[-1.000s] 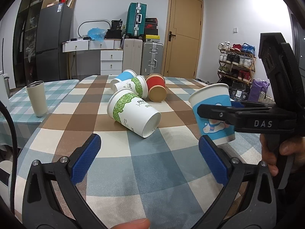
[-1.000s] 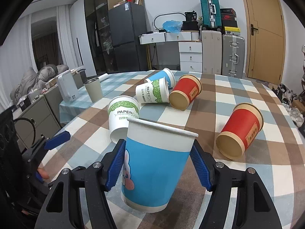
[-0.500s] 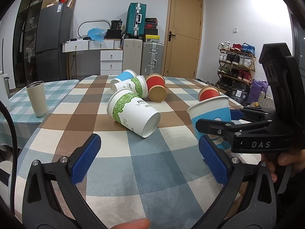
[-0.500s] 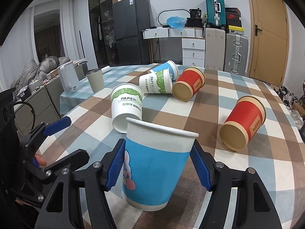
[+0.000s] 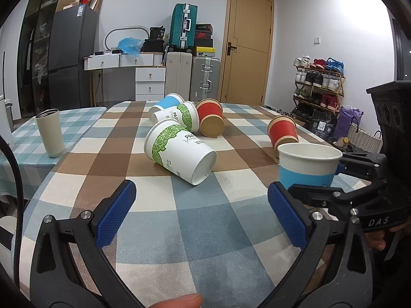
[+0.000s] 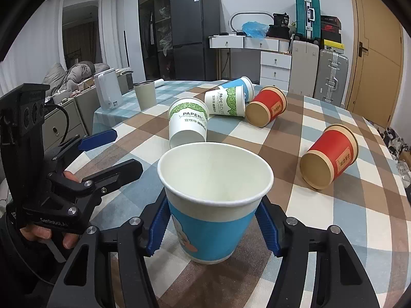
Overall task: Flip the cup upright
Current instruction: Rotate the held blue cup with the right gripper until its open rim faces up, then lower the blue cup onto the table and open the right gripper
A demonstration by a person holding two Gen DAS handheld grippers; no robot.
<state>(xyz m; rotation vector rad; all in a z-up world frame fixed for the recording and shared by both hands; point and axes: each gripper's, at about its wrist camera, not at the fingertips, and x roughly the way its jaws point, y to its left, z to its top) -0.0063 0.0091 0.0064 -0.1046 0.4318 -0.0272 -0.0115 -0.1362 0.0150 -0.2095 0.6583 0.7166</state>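
Observation:
A blue-and-white paper cup stands upright, mouth up, on the checked tablecloth between my right gripper's blue pads, which are shut on its sides. The same cup shows at the right of the left wrist view. My left gripper is open and empty, low over the cloth to the cup's left. A green-leaf cup lies on its side ahead of it.
Other cups lie on their sides: a green-leaf one, a blue one and two red ones. A beige tumbler stands on the side table at left. The table's edge runs near right.
My right gripper has lowered the blue cup from the air down to the tablecloth and levelled it upright. The left gripper has not moved.

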